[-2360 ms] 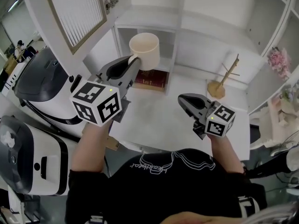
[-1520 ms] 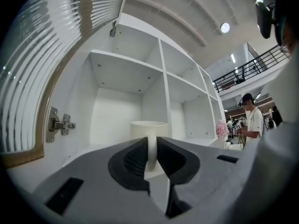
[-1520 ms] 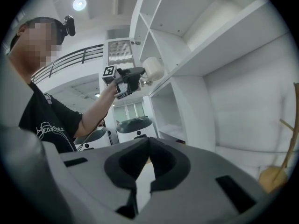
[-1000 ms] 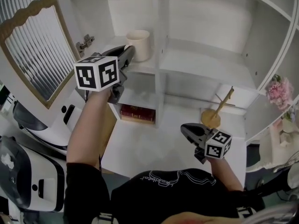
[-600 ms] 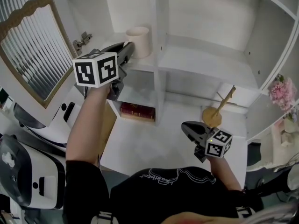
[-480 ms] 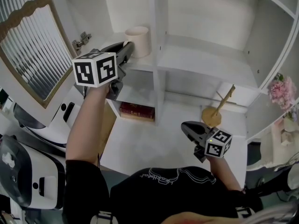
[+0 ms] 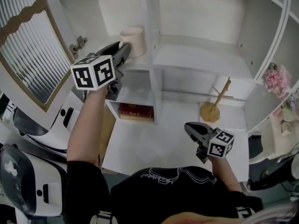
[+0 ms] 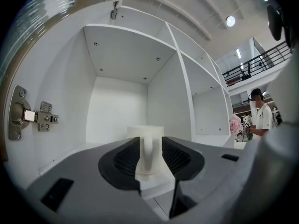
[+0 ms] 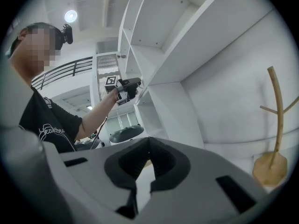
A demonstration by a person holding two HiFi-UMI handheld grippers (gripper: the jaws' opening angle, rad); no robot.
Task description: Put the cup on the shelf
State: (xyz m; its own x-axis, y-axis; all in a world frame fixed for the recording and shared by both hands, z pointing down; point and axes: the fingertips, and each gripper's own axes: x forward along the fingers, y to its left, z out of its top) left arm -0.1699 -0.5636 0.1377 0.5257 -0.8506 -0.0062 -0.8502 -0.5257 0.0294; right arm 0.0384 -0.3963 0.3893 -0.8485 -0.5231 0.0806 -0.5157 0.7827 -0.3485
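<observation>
**A:** Checking progress: where does the cup stand?

**B:** I judge it nearly done. I see the cream ceramic cup point(image 7: 132, 41) upright on the white cabinet shelf point(image 7: 136, 66), in the upper left compartment, with its handle point(image 8: 148, 154) facing my left gripper point(image 7: 122, 48).

**A:** Are you gripping it?

**B:** No. The left jaws have just been opening. The handle sits between them, but the pads stand off it, with a clear gap on the right side. My right gripper point(image 7: 189, 126) hangs low over the counter with its jaws together on nothing.

**A:** What is left, then?

**B:** As I read it, only drawing the left gripper straight back, so the jaws clear the handle without tipping the cup.

**A:** And the count?

**B:** One cup and two grippers. I also count one wooden mug tree point(image 7: 214, 105) on the counter, one dark red book point(image 7: 136, 111) in the lower compartment, and one pink flower bunch point(image 7: 273, 76) at the right edge.
</observation>
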